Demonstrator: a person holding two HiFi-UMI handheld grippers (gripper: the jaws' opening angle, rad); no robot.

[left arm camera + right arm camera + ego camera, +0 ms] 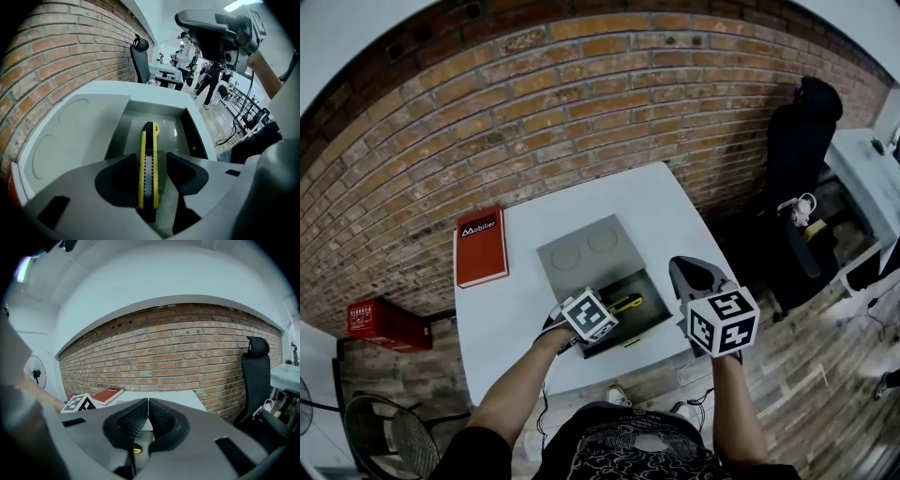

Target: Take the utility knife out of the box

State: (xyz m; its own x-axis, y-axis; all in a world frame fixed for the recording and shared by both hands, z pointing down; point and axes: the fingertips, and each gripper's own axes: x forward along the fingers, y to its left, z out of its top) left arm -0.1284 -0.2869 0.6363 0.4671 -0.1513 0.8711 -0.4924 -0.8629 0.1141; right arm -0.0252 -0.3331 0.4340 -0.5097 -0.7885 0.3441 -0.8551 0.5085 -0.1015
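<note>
A yellow and black utility knife [149, 164] lies lengthwise on the floor of the open grey box [140, 108]. My left gripper [152, 176] reaches into the box with a jaw on each side of the knife; a thin gap shows beside the right pad, so it is open. In the head view the knife [626, 303] pokes out past the left gripper [602, 315] inside the box [654, 317]. My right gripper [694, 275] hangs shut and empty above the table, right of the box; its pads [140, 417] press together.
The box's flat lid [586, 248] lies folded back on the white table [511, 319]. A red book [481, 246] rests at the table's back left. A black office chair [802, 141] stands to the right, and a red crate [384, 323] and a fan [389, 436] on the floor at left.
</note>
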